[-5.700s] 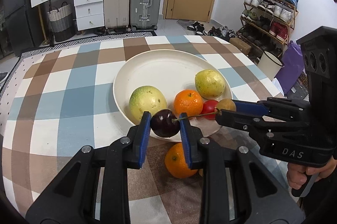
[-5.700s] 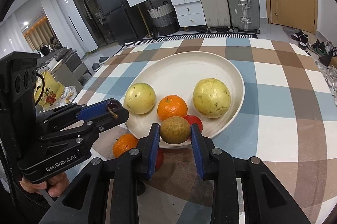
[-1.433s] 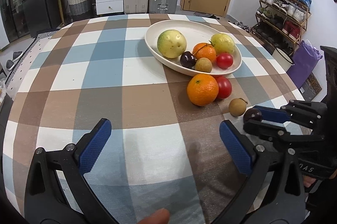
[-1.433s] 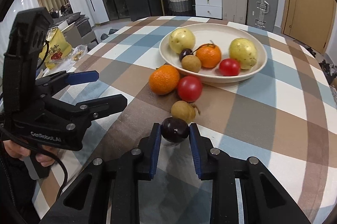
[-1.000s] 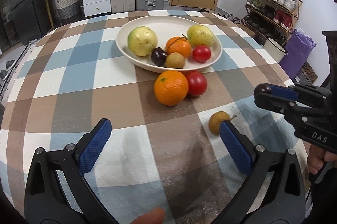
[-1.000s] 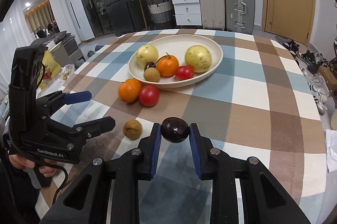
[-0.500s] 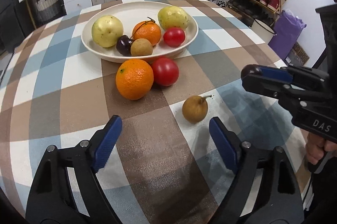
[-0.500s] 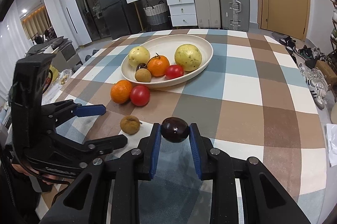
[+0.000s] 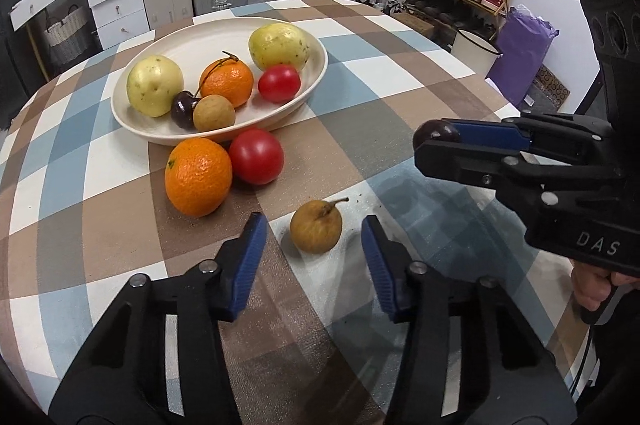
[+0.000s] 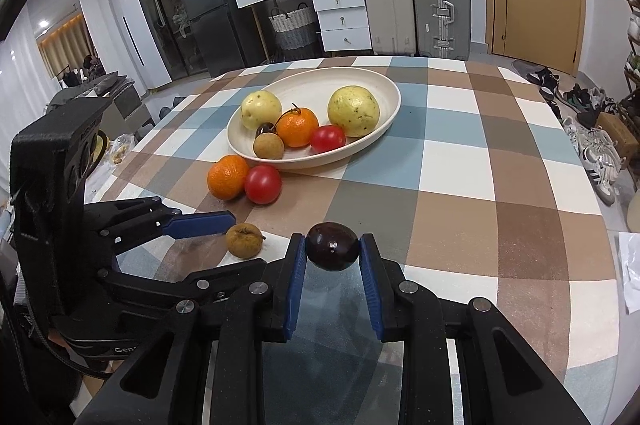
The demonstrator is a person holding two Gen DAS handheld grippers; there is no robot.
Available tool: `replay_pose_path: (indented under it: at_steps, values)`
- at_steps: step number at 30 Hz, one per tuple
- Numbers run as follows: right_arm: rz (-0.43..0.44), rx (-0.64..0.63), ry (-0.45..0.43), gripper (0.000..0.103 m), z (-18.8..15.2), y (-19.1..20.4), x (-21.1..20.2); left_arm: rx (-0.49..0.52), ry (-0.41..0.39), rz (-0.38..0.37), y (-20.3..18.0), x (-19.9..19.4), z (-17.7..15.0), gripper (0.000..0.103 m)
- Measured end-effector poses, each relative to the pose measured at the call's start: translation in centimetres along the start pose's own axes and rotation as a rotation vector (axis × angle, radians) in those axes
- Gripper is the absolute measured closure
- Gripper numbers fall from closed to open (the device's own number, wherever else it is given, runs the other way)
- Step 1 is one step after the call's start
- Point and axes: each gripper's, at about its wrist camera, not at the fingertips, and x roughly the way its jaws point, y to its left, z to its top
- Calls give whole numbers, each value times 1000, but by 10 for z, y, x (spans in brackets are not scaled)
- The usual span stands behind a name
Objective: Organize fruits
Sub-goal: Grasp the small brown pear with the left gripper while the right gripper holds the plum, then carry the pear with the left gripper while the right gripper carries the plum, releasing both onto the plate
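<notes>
Closing in since half a second ago, the left gripper (image 9: 314,249) brackets the brown longan (image 9: 316,231) near the table's (image 9: 400,81) front edge, jaws apart. From the right wrist, the right gripper (image 10: 332,257) stays clamped on the dark plum (image 10: 331,246).

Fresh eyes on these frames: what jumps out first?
The dark plum pinched in the right hand-held gripper, held above the checked tablecloth. Next, the left hand-held gripper open around a small brown fruit on the cloth. Behind sit the white bowl of fruit, an orange and a tomato beside it.
</notes>
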Motion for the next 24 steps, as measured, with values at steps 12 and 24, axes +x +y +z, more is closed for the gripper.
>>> replay_pose_path:
  at_steps: [12, 24]
  values:
    - [-1, 7, -3, 76, 2, 1, -2, -55, -44, -55, 13, -14, 0, 81]
    - [30, -5, -70, 76, 32, 11, -19, -80, -148, 1, 36, -59, 21, 81]
